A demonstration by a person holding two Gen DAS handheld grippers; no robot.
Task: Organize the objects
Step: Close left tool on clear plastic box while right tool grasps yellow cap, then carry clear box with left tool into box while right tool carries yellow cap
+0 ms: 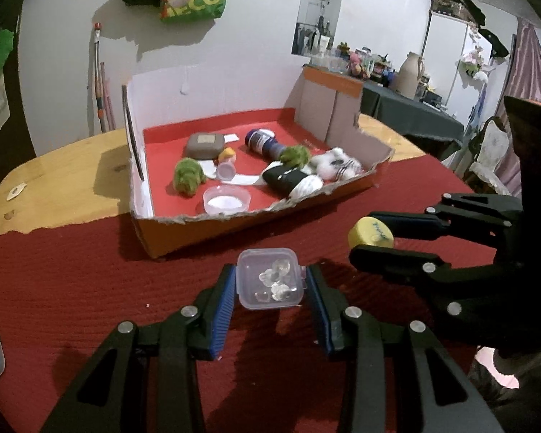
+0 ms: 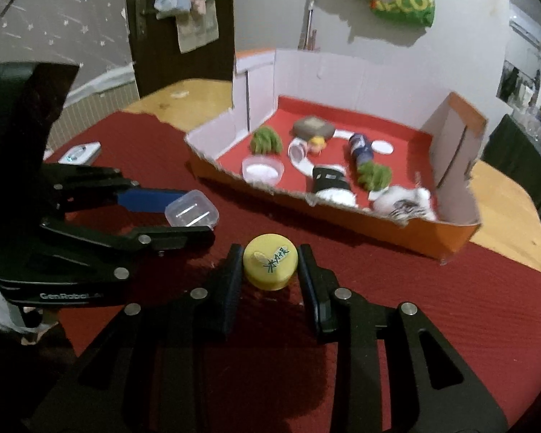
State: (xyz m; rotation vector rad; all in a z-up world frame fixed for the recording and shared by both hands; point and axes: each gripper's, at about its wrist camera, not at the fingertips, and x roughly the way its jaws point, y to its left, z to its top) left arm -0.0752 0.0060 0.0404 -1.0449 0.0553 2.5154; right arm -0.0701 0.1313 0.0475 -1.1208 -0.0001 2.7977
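My left gripper [image 1: 269,281] is shut on a small clear plastic box [image 1: 268,278] with glassy beads inside, held just above the dark red cloth [image 1: 72,270]. The right gripper [image 2: 270,265] is shut on a round yellow tin [image 2: 270,266] with a printed lid. In the left wrist view the right gripper [image 1: 355,241] shows at the right with the yellow tin [image 1: 370,232]. From the right wrist camera, the left gripper [image 2: 203,213] appears at the left holding the clear box [image 2: 192,212]. Ahead lies an orange cardboard tray [image 1: 256,222] with a red floor.
The tray [image 2: 342,213] holds green plush toys [image 1: 188,179], a grey case [image 1: 205,145], a blue bottle [image 1: 263,140], a clear tub [image 1: 227,200], a black-and-white roll [image 1: 292,180] and a striped toy [image 1: 337,166]. A white device [image 2: 79,153] lies on the cloth. The wooden table [image 1: 61,169] extends beyond.
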